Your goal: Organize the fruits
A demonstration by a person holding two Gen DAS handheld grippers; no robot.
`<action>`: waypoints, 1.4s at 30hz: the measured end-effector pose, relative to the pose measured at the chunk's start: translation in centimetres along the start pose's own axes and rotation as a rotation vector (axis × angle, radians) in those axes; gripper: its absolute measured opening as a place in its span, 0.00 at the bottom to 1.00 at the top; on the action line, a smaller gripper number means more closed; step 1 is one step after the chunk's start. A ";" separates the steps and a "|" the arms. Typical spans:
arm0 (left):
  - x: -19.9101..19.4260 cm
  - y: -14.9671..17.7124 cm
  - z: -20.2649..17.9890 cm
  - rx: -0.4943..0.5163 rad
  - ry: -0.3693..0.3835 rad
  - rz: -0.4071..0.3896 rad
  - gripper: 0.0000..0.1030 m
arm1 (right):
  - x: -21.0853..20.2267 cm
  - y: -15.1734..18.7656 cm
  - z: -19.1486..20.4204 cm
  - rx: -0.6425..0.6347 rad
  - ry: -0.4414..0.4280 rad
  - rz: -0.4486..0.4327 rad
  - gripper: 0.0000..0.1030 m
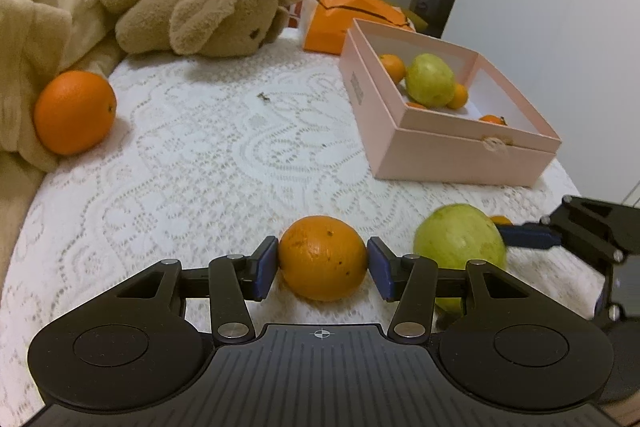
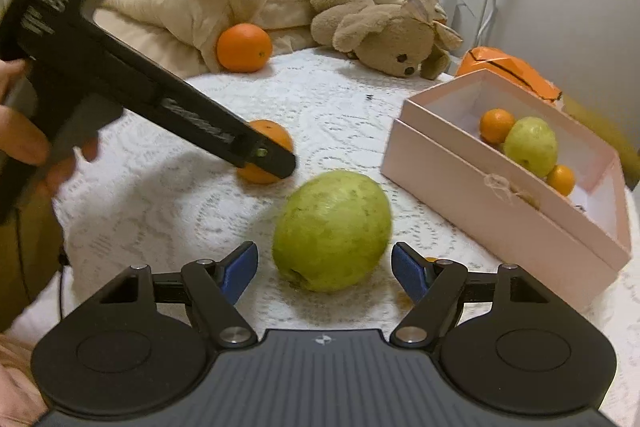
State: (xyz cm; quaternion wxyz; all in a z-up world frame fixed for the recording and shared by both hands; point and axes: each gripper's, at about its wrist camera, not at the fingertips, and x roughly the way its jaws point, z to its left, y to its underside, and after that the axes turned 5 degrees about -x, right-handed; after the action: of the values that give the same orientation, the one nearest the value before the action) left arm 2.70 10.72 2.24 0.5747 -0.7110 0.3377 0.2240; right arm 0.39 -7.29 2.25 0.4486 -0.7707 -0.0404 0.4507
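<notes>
My left gripper (image 1: 323,269) is shut on an orange (image 1: 323,259) that rests on the white lace cloth; the same orange (image 2: 276,131) shows behind the left gripper in the right wrist view. My right gripper (image 2: 325,269) is open, its blue pads on either side of a green guava (image 2: 332,230) without touching it; the guava (image 1: 460,247) lies right of the held orange. A pink box (image 1: 460,151) at right holds a guava (image 1: 431,80) and several small oranges. A large orange (image 1: 75,112) lies at far left against a beige blanket.
A brown plush bear (image 1: 208,19) lies at the back of the cloth, on the beige blanket (image 1: 36,15). An orange paper bag (image 1: 340,13) sits behind the pink box. A small orange (image 2: 432,260) peeks by my right finger. The table edge curves at left.
</notes>
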 end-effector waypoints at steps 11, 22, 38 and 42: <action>-1.1 1.0 -0.6 0.009 0.011 0.012 0.52 | -2.1 0.6 -1.9 0.038 0.008 -0.017 0.67; -1.3 1.1 -0.4 -0.017 0.010 0.012 0.52 | 1.0 -0.6 -1.3 0.046 0.019 -0.018 0.64; -1.2 0.8 -0.5 -0.028 0.006 0.006 0.52 | -1.0 -0.1 -1.9 0.082 0.005 0.010 0.57; -3.1 -1.7 -1.0 -0.064 0.071 -0.112 0.52 | -2.2 -1.0 -2.9 0.122 0.029 -0.038 0.57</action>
State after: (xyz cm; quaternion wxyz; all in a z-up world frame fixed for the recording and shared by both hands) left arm 1.81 10.66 5.78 0.5509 -0.7545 0.3099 0.1770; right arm 1.58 -9.62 4.94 0.5039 -0.7473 -0.0209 0.4326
